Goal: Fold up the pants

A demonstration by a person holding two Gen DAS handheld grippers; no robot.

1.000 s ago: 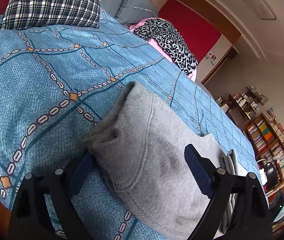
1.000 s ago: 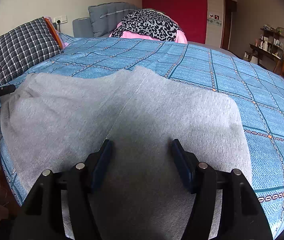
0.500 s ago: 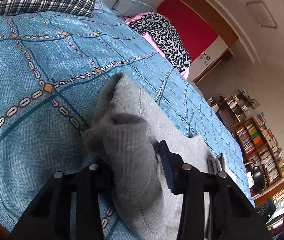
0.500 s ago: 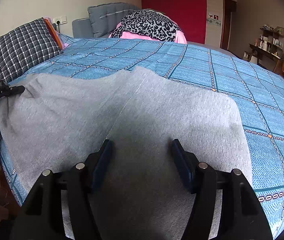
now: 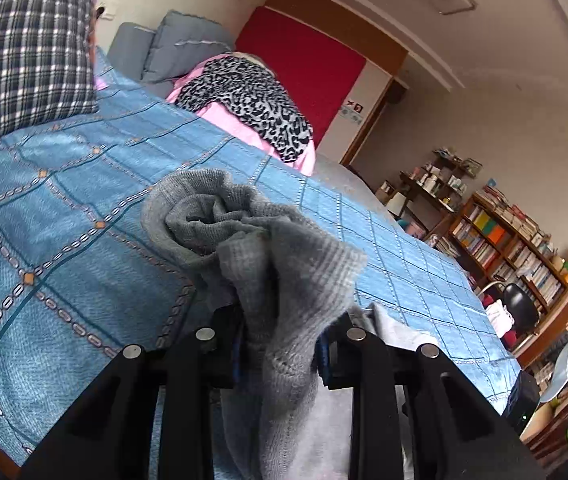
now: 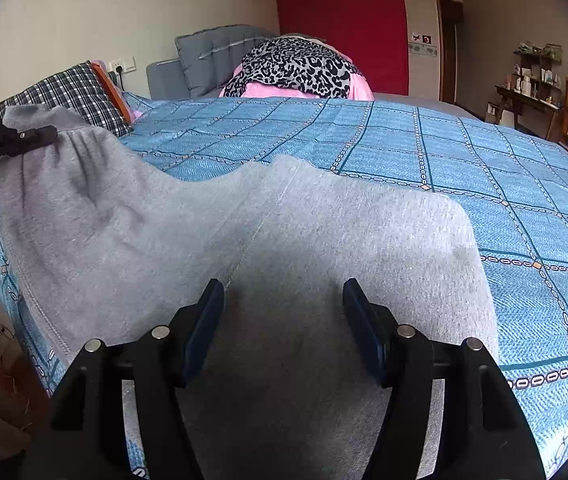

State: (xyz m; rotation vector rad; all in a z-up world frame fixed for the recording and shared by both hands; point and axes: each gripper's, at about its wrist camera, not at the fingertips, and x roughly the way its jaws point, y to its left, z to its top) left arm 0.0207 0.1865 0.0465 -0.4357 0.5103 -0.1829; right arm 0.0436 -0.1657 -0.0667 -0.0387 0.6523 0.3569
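Looking through the left wrist camera, I have the left gripper [image 5: 280, 354] clamped on a bunched end of the soft grey knit pants [image 5: 260, 248], the cloth rising in a crumpled knot toward twelve o'clock and hanging clear of the blue patterned bedspread [image 5: 64, 216]. A navy plaid pillow [image 5: 28, 56] sits at ten o'clock and a leopard-print blanket [image 5: 244, 104] near twelve. To do this fold well, I judge I should carry the gripped end in a low, even arc toward the far end of the garment, keeping tension so the fabric lays down flat instead of rolling. The finger pads are buried in cloth here, so I cannot see how much material they bite.

Turning to the right wrist camera, the right gripper [image 6: 284, 328] hovers with its jaws spread wide over the pants [image 6: 284, 248], gripping nothing; whether its tips press the fabric I cannot tell. The garment lies mostly flat on the bedspread [image 6: 443, 152], its centre seam running from twelve toward six, while the left gripper [image 6: 20, 138] lifts one end at nine o'clock. I would keep the right side pinning the cloth near the fold line. The garment's near edge is cut off below the frame, and what appears to be the waistband is hidden.
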